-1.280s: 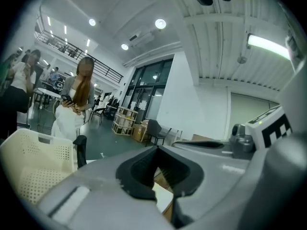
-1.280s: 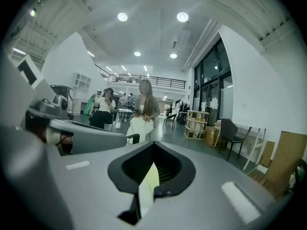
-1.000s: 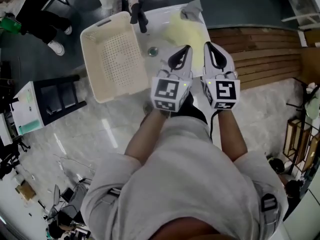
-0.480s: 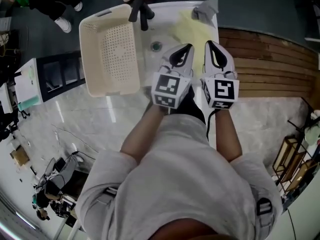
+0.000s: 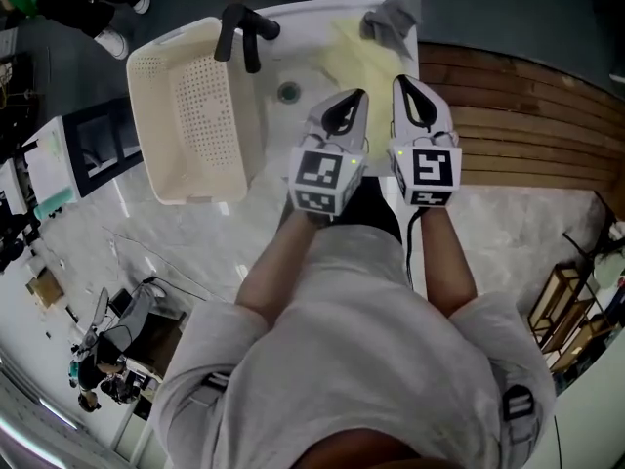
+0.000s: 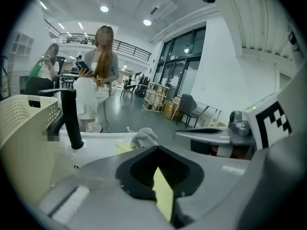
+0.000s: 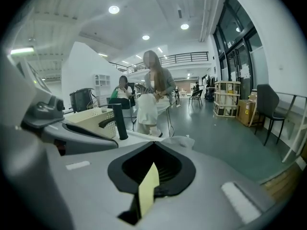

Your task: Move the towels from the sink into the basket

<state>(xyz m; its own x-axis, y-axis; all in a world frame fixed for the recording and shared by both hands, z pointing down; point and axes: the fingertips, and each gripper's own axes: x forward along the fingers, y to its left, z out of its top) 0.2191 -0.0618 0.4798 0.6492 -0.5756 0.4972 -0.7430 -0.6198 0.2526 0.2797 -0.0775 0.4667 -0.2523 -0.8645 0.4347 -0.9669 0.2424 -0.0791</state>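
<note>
Left gripper (image 5: 361,96) and right gripper (image 5: 398,81), each with its jaws clenched tip to tip on nothing, hover side by side over the near half of a white sink (image 5: 293,62), as seen in the head view. A pale yellow towel (image 5: 363,55) lies in the basin at twelve o'clock, just beyond their tips. A grey towel (image 5: 393,16) sits bunched on the sink's far corner at one o'clock. A cream perforated basket (image 5: 190,115) rests against the sink's side at nine o'clock. A black faucet (image 5: 239,32) stands at eleven o'clock, between the basket and the drain (image 5: 288,92). Beyond the sink, a person (image 6: 101,71) stands in the hall.
</note>
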